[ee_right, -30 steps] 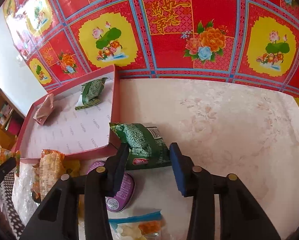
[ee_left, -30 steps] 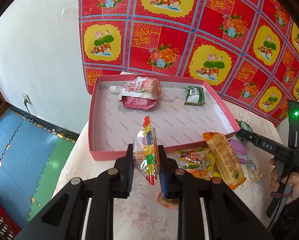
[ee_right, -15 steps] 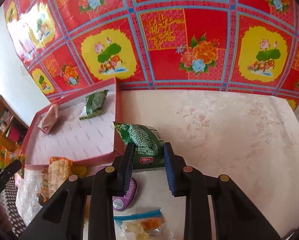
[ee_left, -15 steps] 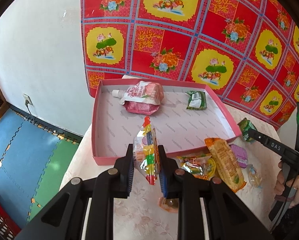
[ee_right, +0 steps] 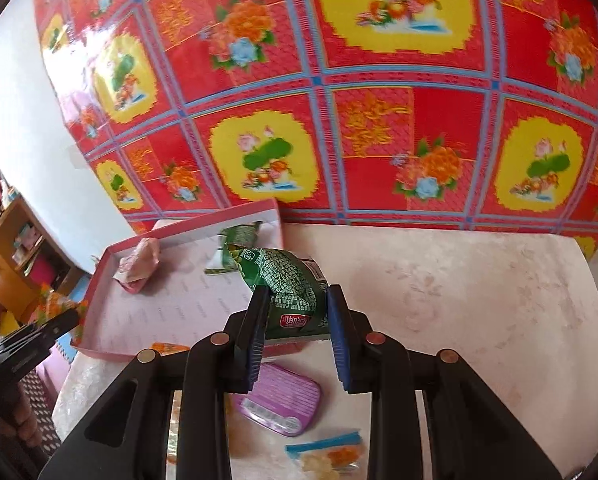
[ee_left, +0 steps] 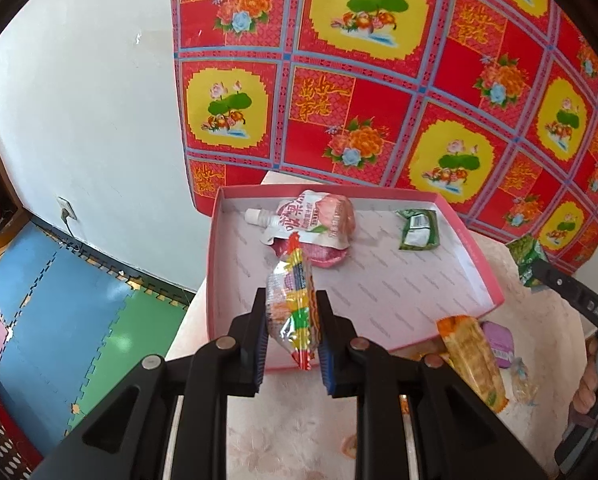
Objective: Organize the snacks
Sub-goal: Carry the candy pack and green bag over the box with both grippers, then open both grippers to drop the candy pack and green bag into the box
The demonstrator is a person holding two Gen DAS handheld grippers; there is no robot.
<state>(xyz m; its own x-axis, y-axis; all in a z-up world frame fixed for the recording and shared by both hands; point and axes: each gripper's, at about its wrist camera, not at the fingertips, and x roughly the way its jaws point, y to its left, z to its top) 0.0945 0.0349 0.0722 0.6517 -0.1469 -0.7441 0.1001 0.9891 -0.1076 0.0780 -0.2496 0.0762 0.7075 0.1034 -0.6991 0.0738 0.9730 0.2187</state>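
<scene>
Left wrist view: we carry a striped packet (ee_left: pixel 293 304) clamped in the left gripper (ee_left: pixel 291 338) and a green packet (ee_right: pixel 295 292) in the right gripper (ee_right: pixel 297 334), both needing release into the pink tray (ee_left: pixel 379 300)

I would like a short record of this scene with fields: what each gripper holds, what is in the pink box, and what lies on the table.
left gripper: shut on a colourful candy packet
right gripper: shut on a green snack bag
pink box: holds a pink drink pouch and a small green packet
table: purple tin, orange packet, clear bag of small sweets
</scene>
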